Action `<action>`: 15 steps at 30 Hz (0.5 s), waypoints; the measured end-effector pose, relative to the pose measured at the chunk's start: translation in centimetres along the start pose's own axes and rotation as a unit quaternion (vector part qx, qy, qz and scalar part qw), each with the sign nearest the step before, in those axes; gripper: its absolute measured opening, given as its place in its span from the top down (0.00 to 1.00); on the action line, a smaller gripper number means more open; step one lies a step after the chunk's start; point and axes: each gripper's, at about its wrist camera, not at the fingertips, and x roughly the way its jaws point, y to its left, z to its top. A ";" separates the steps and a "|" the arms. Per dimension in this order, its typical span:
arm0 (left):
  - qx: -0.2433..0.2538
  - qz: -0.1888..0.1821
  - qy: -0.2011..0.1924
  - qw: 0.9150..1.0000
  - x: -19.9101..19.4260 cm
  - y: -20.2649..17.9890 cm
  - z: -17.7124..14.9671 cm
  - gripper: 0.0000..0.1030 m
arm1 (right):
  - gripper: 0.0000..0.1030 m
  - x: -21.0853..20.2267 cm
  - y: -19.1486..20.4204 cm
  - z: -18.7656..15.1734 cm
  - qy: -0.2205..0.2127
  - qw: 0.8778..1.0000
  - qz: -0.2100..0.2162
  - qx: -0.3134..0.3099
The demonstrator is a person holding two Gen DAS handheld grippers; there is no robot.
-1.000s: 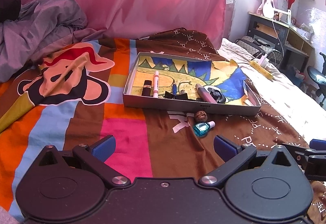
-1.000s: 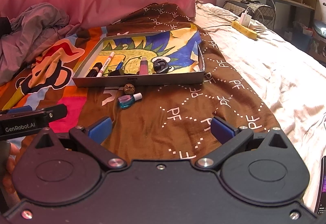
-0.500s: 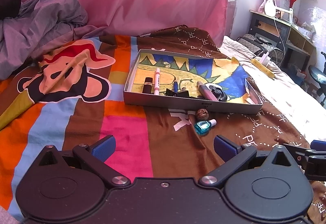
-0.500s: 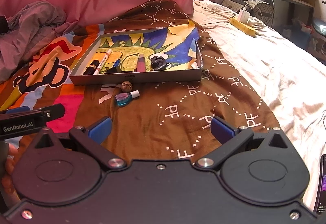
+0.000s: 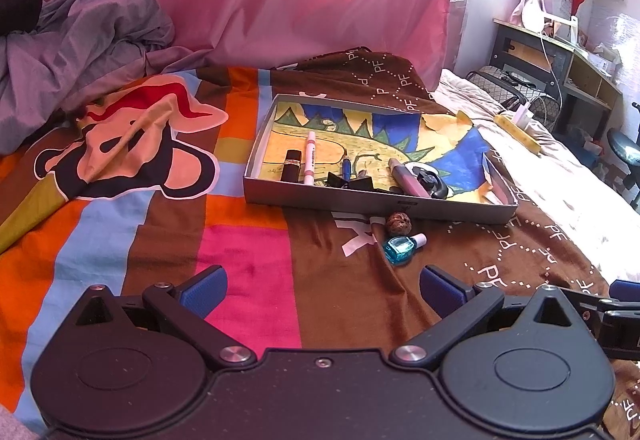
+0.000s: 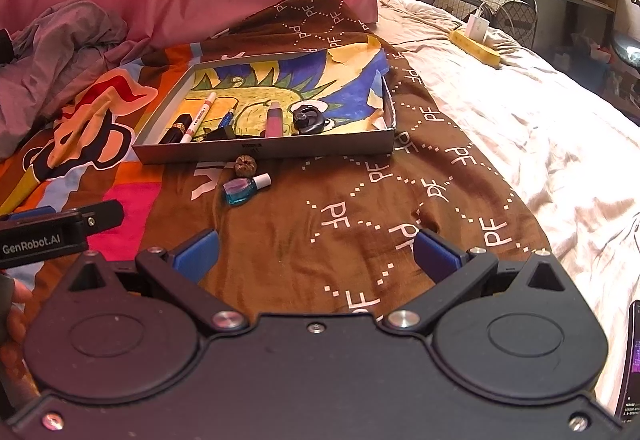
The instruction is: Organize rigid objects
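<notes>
just outside the near wall of the tray (image 5: 360,201), a walnut (image 5: 398,222) and a teal nail polish bottle (image 5: 402,248) lie on the bedspread (image 5: 248,252), probably the last strays. both the left gripper (image 5: 322,286) and right gripper (image 6: 316,248) hover nearer, fingers spread, empty, likely lining up a pick.

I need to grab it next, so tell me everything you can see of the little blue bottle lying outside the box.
The small blue bottle looks like clear glass or plastic holding teal liquid, squarish, with a white cap. It lies on its side on the brown bedspread, cap pointing right, just in front of the box's near wall. A brown walnut-like nut sits just behind it; whether they touch is unclear. No gripper touches it.
</notes>
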 end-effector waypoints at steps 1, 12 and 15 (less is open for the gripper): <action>0.000 0.000 0.000 1.000 0.1 0.0 0.0 0.01 | 0.01 0.0 0.0 0.0 0.001 1.000 -0.001 0.000; -0.011 -0.001 0.008 1.000 0.6 0.5 0.2 0.01 | 0.01 0.8 -0.4 0.1 0.011 1.000 -0.004 -0.001; -0.014 -0.002 0.012 1.000 0.8 0.6 0.3 0.01 | 0.01 1.3 -0.3 0.2 0.015 1.000 -0.004 -0.002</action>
